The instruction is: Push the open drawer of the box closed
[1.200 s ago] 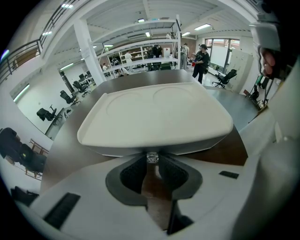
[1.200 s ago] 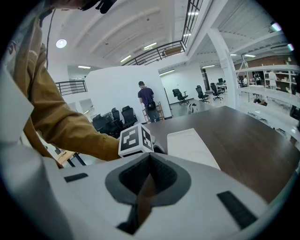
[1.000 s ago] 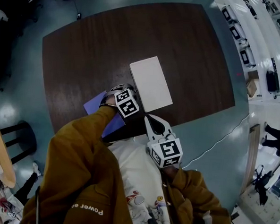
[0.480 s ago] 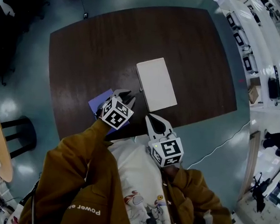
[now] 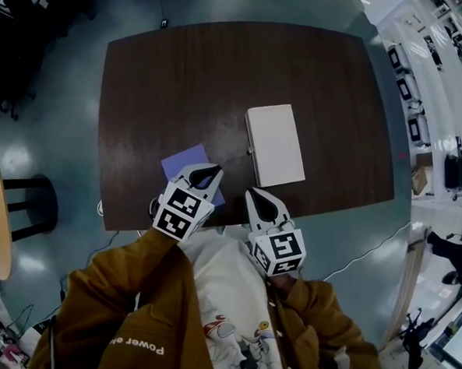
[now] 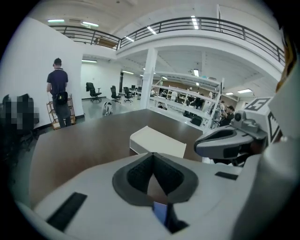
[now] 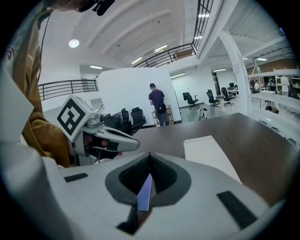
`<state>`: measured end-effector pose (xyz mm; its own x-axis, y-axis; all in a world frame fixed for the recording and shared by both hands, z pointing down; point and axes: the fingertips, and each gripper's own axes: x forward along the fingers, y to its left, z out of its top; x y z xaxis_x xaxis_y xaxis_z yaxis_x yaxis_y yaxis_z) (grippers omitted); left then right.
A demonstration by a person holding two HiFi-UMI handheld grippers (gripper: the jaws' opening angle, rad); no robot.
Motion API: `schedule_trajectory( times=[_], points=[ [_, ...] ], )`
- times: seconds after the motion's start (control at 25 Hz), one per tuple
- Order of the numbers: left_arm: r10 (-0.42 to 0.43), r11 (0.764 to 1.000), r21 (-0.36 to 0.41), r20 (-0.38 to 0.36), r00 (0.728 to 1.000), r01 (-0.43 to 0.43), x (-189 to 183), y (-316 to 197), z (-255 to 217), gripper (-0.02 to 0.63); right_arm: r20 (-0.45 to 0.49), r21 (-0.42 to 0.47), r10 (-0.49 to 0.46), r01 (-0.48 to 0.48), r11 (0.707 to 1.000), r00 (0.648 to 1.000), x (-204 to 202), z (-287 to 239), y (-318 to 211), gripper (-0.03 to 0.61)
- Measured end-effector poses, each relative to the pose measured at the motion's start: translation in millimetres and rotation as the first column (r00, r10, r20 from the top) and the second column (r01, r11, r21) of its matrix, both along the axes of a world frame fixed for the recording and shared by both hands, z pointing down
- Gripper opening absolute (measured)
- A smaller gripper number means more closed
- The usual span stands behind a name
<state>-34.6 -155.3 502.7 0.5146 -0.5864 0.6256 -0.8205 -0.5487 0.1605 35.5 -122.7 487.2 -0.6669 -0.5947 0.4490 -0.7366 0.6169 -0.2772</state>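
Dark brown table point(image 5: 159, 82) fills the upper half of the head view, with teal floor point(image 5: 45, 168) around it. The white flat box point(image 5: 275, 145) lies right of centre, a plain rectangle closed on every visible side, so its contents are hidden. A blue sheet point(image 5: 187, 161) lies flat to its lower left, apart from it. The left gripper point(image 5: 211, 171) hangs over the sheet; its jaws have just been closing and now meet with nothing between them. The right gripper point(image 5: 255, 194), at the table's lower edge below the box, also has its jaws together and empty.
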Motion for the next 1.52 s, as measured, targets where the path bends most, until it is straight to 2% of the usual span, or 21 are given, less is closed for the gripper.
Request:
schedule_trajectory(
  times=[0.16, 0.44, 0.72, 0.88, 1.08, 1.52],
  points=[
    [-0.049, 0.999, 0.018, -0.045, 0.998, 0.05, -4.6, 19.1, -23.5, 0.006, 0.006, 0.015, 0.0, 0.0, 1.0, 1.0, -6.9, -6.3, 0.9, 0.002],
    [-0.068, 0.998, 0.012, -0.08, 0.994, 0.069, 2.2, 53.5, -36.0, 0.006, 0.036, 0.02, 0.003, -0.004, 1.0, 0.999, -21.0, -17.2, 6.0, 0.002],
    [-0.069, 0.997, 0.016, -0.074, 0.995, 0.07, -0.7, 73.9, -38.0, 0.006, -0.045, 0.086, -0.064, 0.068, 0.994, 0.997, -38.0, -29.3, 18.1, 0.002],
    [-0.089, 0.996, 0.024, -0.069, 0.994, 0.091, -8.0, 80.5, -39.1, 0.006, -0.013, 0.091, -0.064, 0.065, 0.994, 0.998, -44.0, -30.3, 23.7, 0.002],
    [-0.101, 0.994, 0.029, -0.061, 0.993, 0.103, -14.3, 84.8, -42.2, 0.006, -0.014, 0.096, -0.088, 0.089, 0.991, 0.996, -52.6, -36.2, 25.7, 0.002],
    [-0.103, 0.994, 0.041, -0.058, 0.993, 0.106, -14.1, 91.7, -44.8, 0.006, -0.003, 0.09, -0.077, 0.077, 0.993, 0.997, -49.4, -35.2, 31.5, 0.002]
  ],
)
